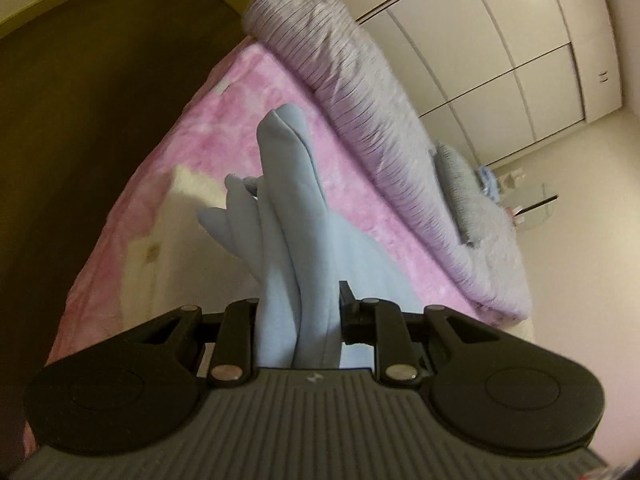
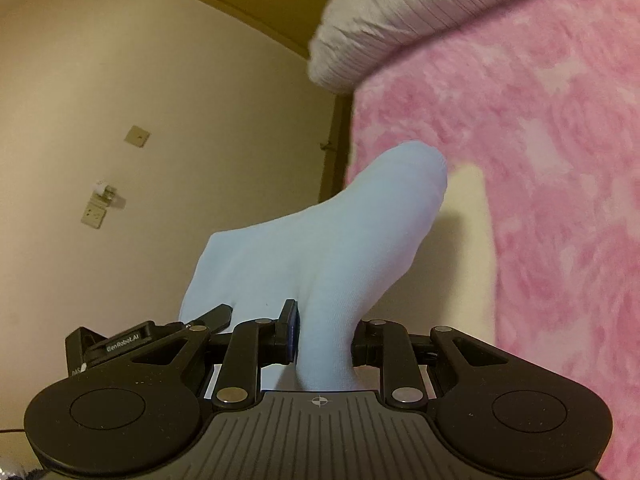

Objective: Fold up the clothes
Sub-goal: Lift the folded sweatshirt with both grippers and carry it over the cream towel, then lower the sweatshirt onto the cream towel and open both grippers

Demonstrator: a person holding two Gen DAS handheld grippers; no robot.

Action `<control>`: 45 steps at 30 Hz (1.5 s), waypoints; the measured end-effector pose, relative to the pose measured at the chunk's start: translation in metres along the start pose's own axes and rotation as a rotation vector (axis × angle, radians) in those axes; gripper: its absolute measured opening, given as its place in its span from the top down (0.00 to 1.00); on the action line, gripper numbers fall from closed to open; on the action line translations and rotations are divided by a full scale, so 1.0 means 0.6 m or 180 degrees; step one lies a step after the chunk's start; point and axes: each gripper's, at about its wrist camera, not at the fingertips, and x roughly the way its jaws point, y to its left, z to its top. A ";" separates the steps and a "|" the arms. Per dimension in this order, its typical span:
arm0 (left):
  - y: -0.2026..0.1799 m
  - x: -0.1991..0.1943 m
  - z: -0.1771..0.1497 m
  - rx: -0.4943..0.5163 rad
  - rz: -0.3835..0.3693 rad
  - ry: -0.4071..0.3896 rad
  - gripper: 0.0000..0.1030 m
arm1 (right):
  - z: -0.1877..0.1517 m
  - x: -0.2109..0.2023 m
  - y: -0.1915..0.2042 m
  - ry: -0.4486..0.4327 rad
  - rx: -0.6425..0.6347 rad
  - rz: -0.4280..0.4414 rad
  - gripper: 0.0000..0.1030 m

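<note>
Big fluffy pink and white blanket covers the bed, w/ a long grey striped fuzzy blanket roll along its far edge. Soft light blue cloth garment hangs bunched in thick folds just over the pink blanket; in the right view it looks smooth & rounded. Left gripper pinches one bunch, right gripper pinches another

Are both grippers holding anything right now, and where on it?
Yes. The left gripper clamps a bunched fold of the light blue garment; the right gripper pinches another gathered part of it.
</note>
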 end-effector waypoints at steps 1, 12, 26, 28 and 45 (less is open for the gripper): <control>0.014 0.011 -0.008 -0.0005 0.0088 0.0077 0.81 | -0.010 0.011 -0.015 0.0052 0.0062 -0.0050 0.77; 0.061 -0.006 -0.039 -0.0234 0.0388 0.0129 0.74 | -0.039 0.023 -0.036 0.0228 0.0214 -0.0693 0.53; -0.081 -0.087 -0.105 0.1102 0.0740 0.0203 0.87 | -0.069 -0.010 0.097 0.0327 -0.1066 -0.1605 0.77; -0.075 -0.058 -0.121 0.1142 0.0888 0.0278 0.87 | -0.075 0.021 0.083 0.0438 -0.1102 -0.1688 0.77; -0.070 -0.005 -0.032 0.1012 0.0995 -0.0045 0.96 | 0.044 0.050 0.037 0.0205 -0.0854 -0.1611 0.77</control>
